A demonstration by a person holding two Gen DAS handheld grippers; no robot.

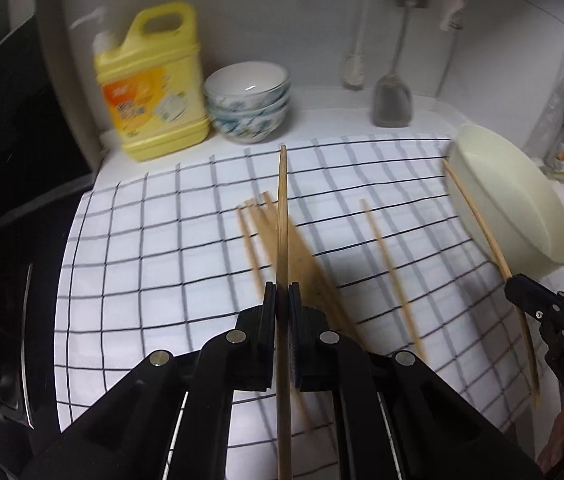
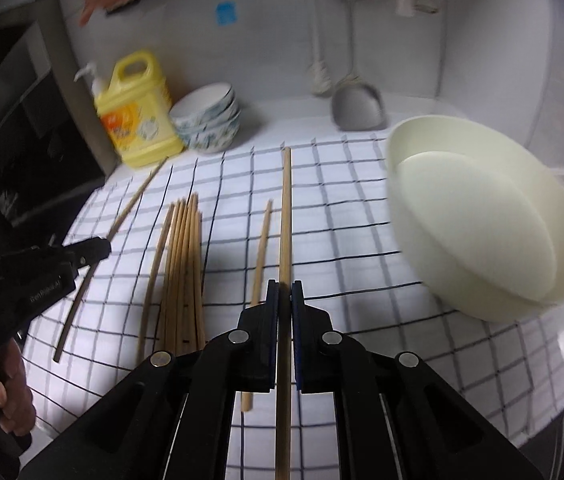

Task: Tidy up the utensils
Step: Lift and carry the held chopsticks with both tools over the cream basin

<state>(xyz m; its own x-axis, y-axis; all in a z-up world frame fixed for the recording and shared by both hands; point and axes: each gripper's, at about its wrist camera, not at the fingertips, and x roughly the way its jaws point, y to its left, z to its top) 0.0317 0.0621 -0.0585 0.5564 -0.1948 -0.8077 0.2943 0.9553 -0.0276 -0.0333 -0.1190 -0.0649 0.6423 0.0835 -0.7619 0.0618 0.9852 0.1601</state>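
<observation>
The left tongs are closed on one chopstick, and the right tongs are closed on another chopstick. Each stick is pinched near its middle, so a long part stands free on both sides of the pads. This is the first risk, I think: a thin round stick can turn or slide out between flat pads if the hand tilts quickly. Below, the bundle of chopsticks and a single chopstick lie on the checked cloth (which covers the surface). The free ends could sweep them apart. The cream container lies tilted at the right; a stick may miss its opening.
</observation>
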